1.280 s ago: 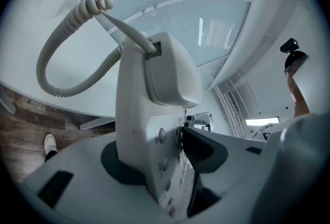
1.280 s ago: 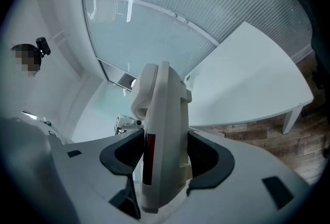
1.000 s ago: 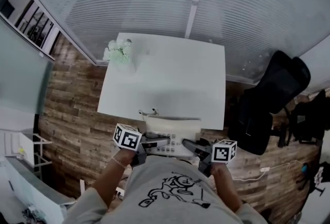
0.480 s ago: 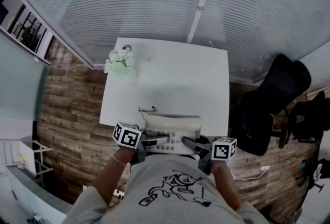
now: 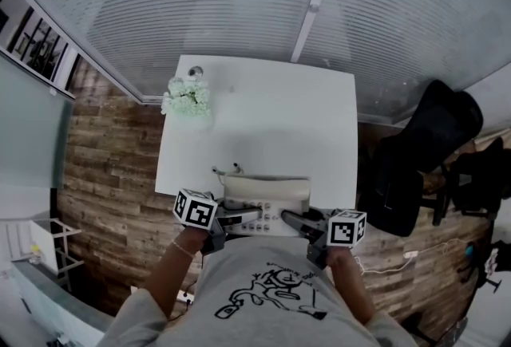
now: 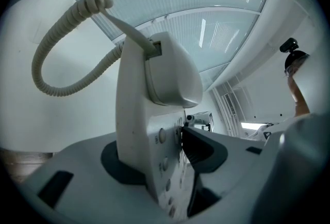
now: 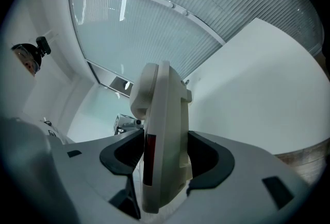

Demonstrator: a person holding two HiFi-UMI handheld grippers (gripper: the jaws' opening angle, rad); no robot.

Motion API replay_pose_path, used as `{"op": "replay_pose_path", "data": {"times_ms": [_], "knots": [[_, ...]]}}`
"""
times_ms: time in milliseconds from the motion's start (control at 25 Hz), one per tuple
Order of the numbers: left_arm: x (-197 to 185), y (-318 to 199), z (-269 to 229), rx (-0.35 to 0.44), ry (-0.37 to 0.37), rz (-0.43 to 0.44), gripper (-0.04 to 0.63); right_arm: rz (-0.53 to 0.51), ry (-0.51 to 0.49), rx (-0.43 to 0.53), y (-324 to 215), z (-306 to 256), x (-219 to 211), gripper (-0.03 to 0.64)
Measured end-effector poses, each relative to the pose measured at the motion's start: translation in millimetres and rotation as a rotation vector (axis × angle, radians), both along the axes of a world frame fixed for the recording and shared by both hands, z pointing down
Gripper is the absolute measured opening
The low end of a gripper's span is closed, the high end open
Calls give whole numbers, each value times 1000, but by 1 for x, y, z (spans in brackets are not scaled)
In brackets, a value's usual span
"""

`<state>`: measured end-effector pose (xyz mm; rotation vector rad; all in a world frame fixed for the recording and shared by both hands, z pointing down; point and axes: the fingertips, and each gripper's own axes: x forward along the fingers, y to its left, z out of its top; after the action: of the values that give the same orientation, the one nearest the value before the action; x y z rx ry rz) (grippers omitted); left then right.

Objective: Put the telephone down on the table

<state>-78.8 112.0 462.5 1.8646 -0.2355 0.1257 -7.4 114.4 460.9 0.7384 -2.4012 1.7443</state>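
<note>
A cream desk telephone (image 5: 266, 202) with its handset on top and a coiled cord (image 6: 56, 48) hangs at the near edge of the white table (image 5: 263, 118). My left gripper (image 5: 254, 217) is shut on the telephone's (image 6: 154, 115) left end, its dark pads pressing the keypad side and the back. At the other end my right gripper (image 5: 292, 220) is shut on the telephone (image 7: 162, 135), clamping it edge-on between both pads. Whether the base touches the tabletop is hidden.
A small bunch of pale green flowers (image 5: 187, 95) stands at the table's far left corner. A black office chair (image 5: 415, 162) is to the right of the table. Ribbed glass wall panels rise behind it, over a wooden floor (image 5: 108, 170).
The table and flowers have slid slightly nearer and rightward in the head view as I closed in on the table. Both grips on the telephone look unchanged.
</note>
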Motion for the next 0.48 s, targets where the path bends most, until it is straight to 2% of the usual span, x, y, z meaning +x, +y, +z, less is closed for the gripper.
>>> {"op": "replay_pose_path", "data": {"times_ms": [480], "knots": [[10, -13, 2, -2, 0, 3, 210, 0, -3, -6, -13, 2, 9, 275]]}}
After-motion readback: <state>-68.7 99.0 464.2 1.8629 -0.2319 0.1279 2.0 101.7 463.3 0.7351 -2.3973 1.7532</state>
